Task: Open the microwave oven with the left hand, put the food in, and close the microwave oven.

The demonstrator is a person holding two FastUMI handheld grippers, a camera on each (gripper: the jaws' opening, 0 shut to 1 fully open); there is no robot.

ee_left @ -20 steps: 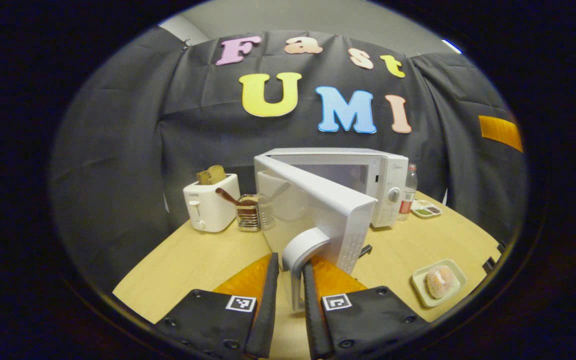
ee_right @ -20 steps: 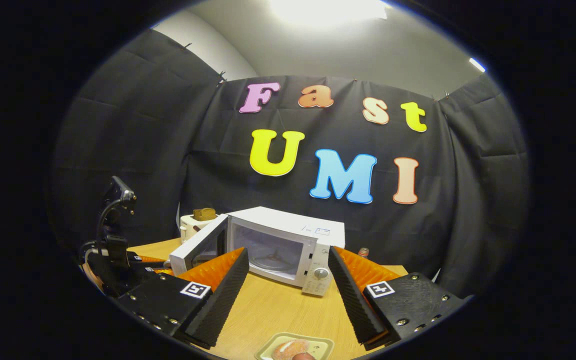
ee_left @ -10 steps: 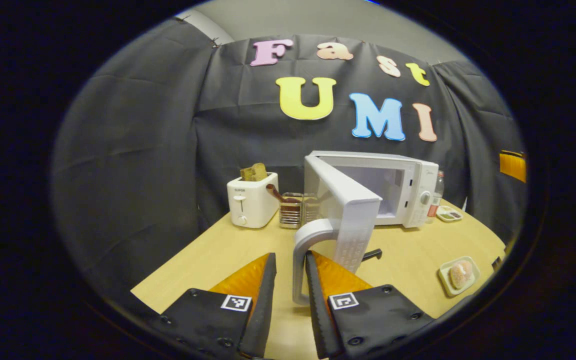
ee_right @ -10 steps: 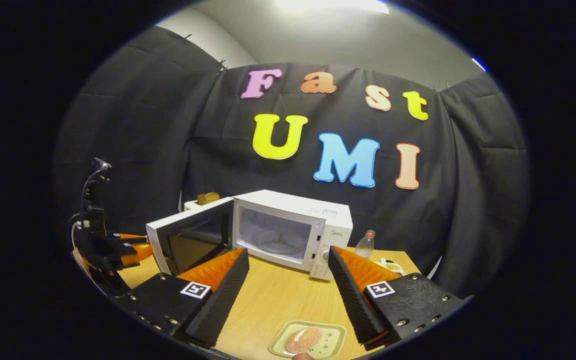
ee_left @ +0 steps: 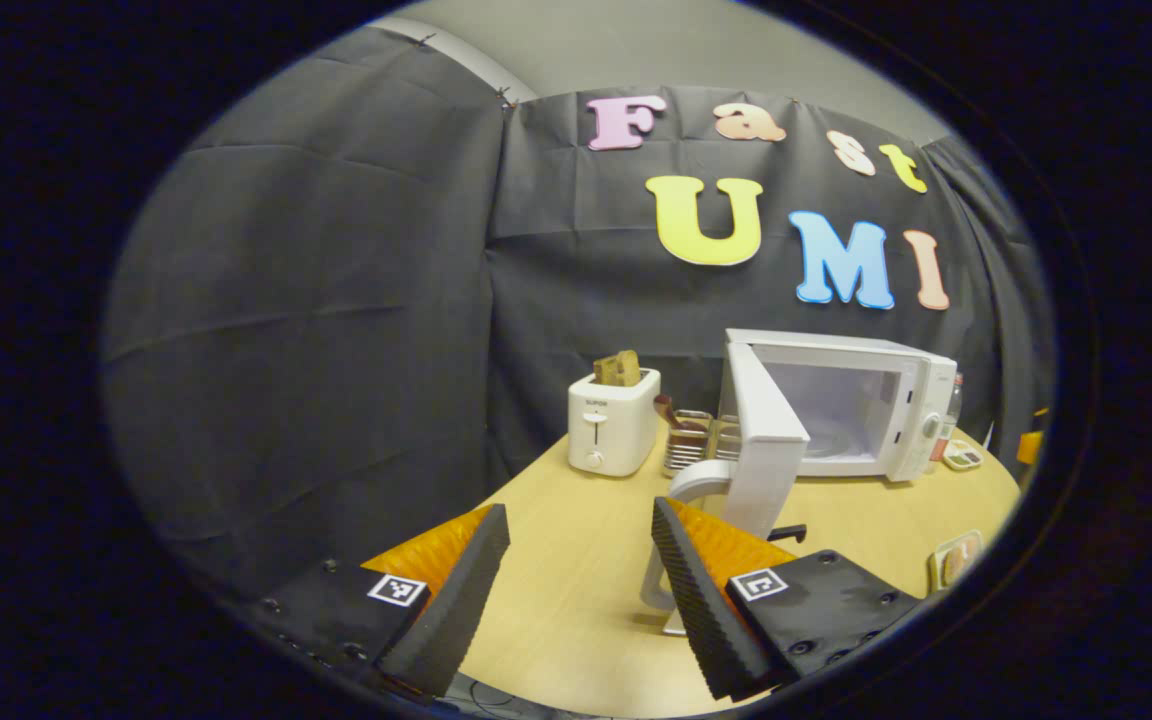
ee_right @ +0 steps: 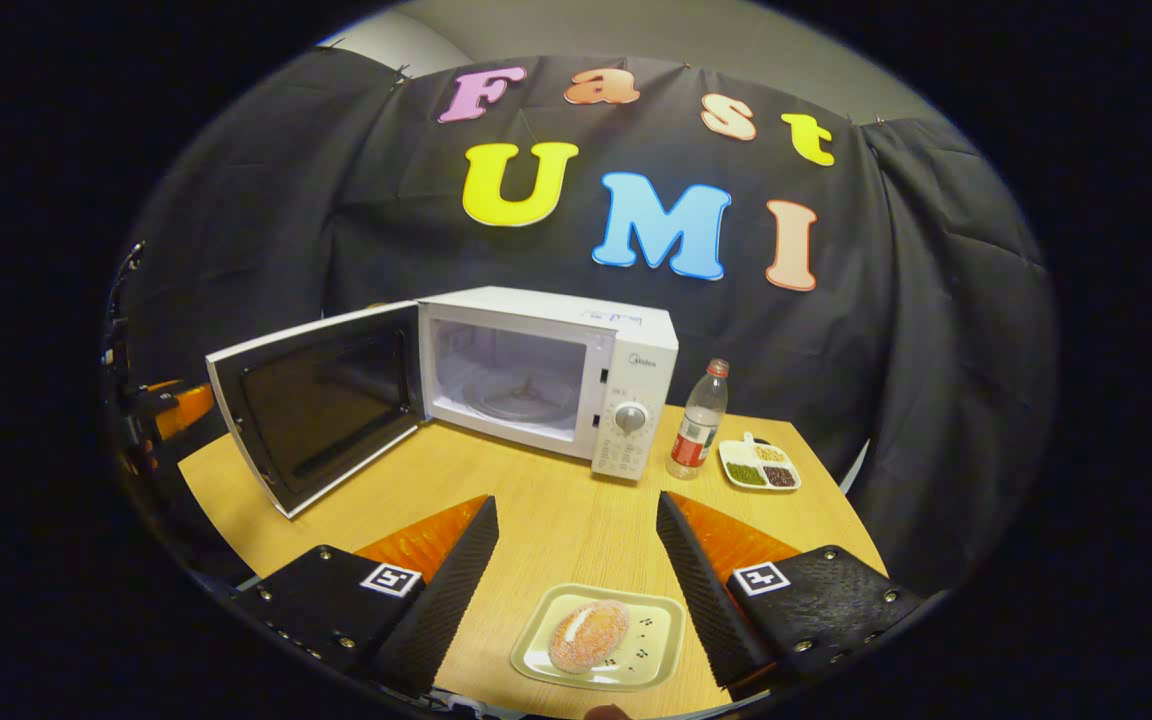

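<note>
The white microwave (ee_right: 626, 350) stands at the back of the wooden table with its door (ee_right: 316, 400) swung wide to the left and its cavity empty. In the left gripper view the door (ee_left: 761, 440) is edge-on, and its curved handle (ee_left: 686, 485) sits just beyond my right finger, outside the gap. My left gripper (ee_left: 576, 512) is open and holds nothing. A sugared pastry (ee_right: 588, 635) lies on a pale plate (ee_right: 658, 650) at the table's front edge. My right gripper (ee_right: 576, 505) is open above and just behind the plate, with the plate low between its fingers.
A white toaster (ee_left: 613, 420) with bread and a wire rack (ee_left: 688, 440) stand left of the microwave. Right of the microwave are a water bottle (ee_right: 701, 420) and a small compartment dish (ee_right: 758, 465). The left gripper (ee_right: 171, 405) appears at the far left, behind the door.
My left gripper has opened and let go of the door handle, and the door has swung wider. My right gripper has tipped down toward the plate with the pastry.
</note>
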